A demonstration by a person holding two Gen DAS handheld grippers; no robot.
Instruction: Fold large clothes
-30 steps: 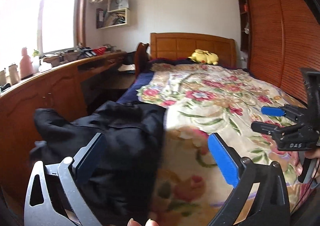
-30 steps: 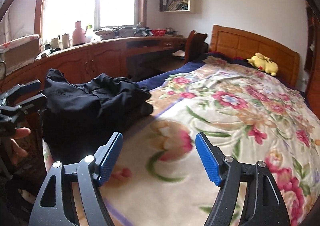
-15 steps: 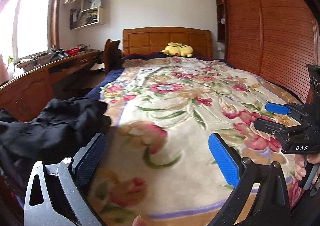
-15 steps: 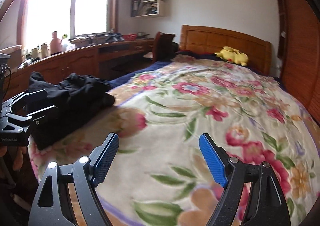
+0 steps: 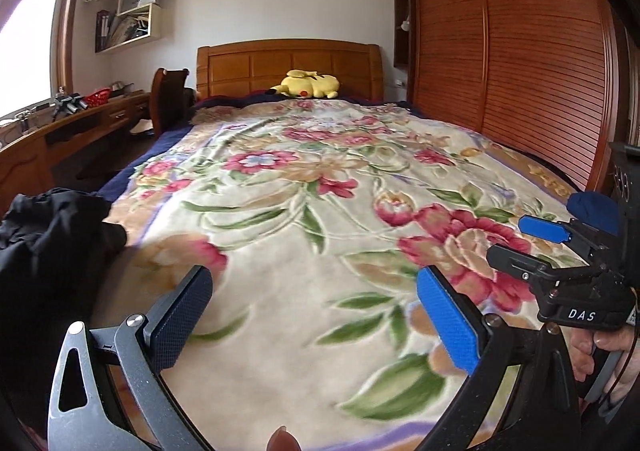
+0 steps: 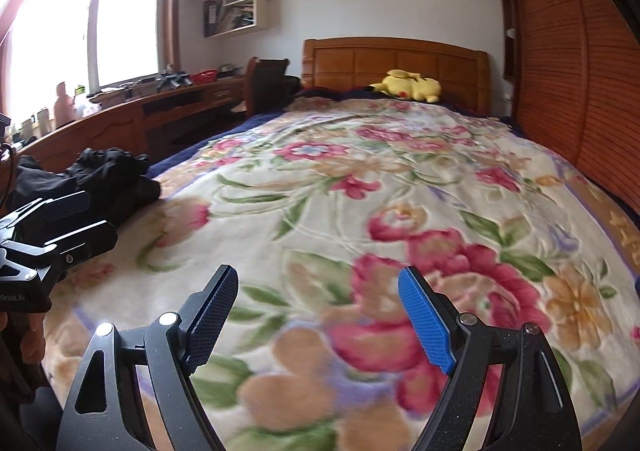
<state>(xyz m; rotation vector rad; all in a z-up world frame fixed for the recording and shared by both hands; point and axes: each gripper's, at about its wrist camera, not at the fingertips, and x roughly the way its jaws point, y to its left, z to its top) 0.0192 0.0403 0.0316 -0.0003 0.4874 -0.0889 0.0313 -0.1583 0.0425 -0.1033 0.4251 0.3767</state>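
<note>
Floral-blanketed bed [image 5: 320, 211]: crumpled soft black garment [image 5: 48, 243] heaped at near-left corner; likely light, floppy, best pinched at an edge. Left claw [image 5: 314, 315] and right claw [image 6: 318, 315] seen wide open, empty.

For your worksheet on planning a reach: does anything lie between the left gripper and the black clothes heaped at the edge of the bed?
Nothing visible does. The left gripper, jaws open and empty, hovers over the bare floral blanket; the black clothes lie off to its left, with only blanket between.
</note>
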